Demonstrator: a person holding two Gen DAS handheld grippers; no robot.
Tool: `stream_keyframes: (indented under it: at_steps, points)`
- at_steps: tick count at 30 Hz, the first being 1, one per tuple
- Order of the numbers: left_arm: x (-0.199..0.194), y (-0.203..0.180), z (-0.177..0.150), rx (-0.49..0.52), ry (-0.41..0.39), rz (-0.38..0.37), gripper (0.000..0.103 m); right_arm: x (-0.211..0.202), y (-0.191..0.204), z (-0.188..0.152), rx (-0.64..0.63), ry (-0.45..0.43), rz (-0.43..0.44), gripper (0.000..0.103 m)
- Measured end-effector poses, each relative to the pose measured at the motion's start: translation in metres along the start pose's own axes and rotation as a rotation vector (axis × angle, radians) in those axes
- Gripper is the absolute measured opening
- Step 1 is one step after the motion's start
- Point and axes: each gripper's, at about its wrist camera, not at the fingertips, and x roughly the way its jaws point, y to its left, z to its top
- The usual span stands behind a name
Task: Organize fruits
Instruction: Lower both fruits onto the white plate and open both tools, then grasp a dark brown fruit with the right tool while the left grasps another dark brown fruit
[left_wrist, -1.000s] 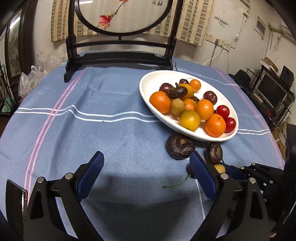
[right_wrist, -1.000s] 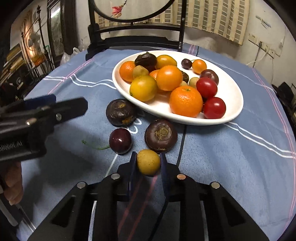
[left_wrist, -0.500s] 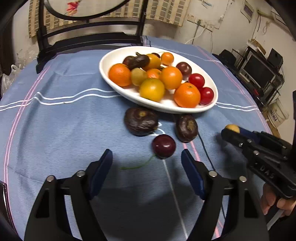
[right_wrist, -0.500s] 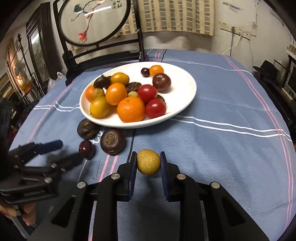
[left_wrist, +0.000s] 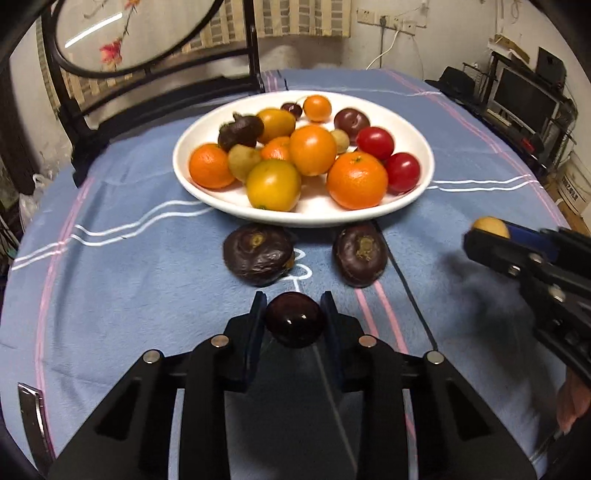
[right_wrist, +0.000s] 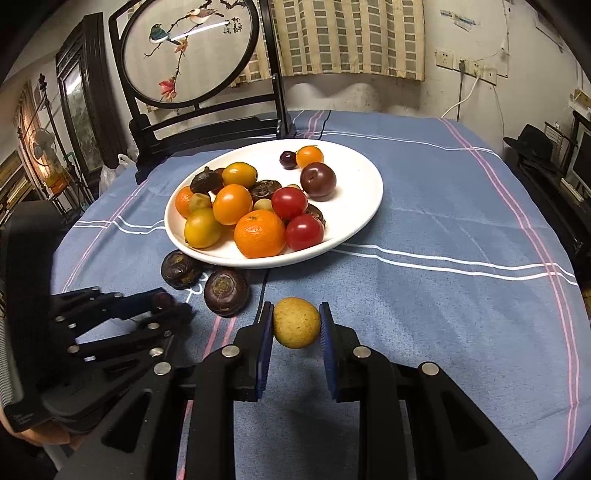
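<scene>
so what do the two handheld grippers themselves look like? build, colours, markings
Both match: the left gripper and the right gripper are black plastic linkage frames with triangular cutouts and round silver pivot screws. Each finger carries a flat blue pad. Seen from the right wrist, the left gripper's body shows faint white lettering, too small to read. No cables visible. Bare skin of the holding hands shows; no sleeves.

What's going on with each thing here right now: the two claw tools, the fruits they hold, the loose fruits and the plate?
left gripper: shut on the dark cherry.
right gripper: shut on the yellow fruit, held above the cloth.
two dark wrinkled fruits: lying on the blue tablecloth, in front of the plate.
white plate: piled with fruit.
</scene>
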Motion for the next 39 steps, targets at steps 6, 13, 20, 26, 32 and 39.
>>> stream_keyframes:
  at_steps: [6,13,20,26,32,39]
  points:
    - [-0.04,0.011,0.017,-0.025,-0.076,-0.072,0.029,-0.014,0.009,0.008,0.008,-0.065,0.041,0.025]
    - [-0.046,0.024,0.077,-0.05,-0.145,-0.07,0.029,-0.016,0.019,0.057,-0.046,-0.141,0.035,0.025]
    - [-0.005,0.037,0.121,-0.092,-0.124,-0.039,0.029,0.03,0.009,0.094,-0.004,-0.119,0.045,0.025]
    - [0.025,0.043,0.133,-0.154,-0.1,-0.036,0.05,0.052,0.003,0.098,0.05,-0.129,0.039,0.032]
    - [0.008,0.057,0.121,-0.226,-0.136,-0.033,0.069,0.029,-0.012,0.078,0.109,-0.163,0.059,0.055]
    - [-0.025,0.059,0.078,-0.242,-0.155,0.0,0.076,0.008,0.001,0.048,0.027,-0.127,0.025,0.056]
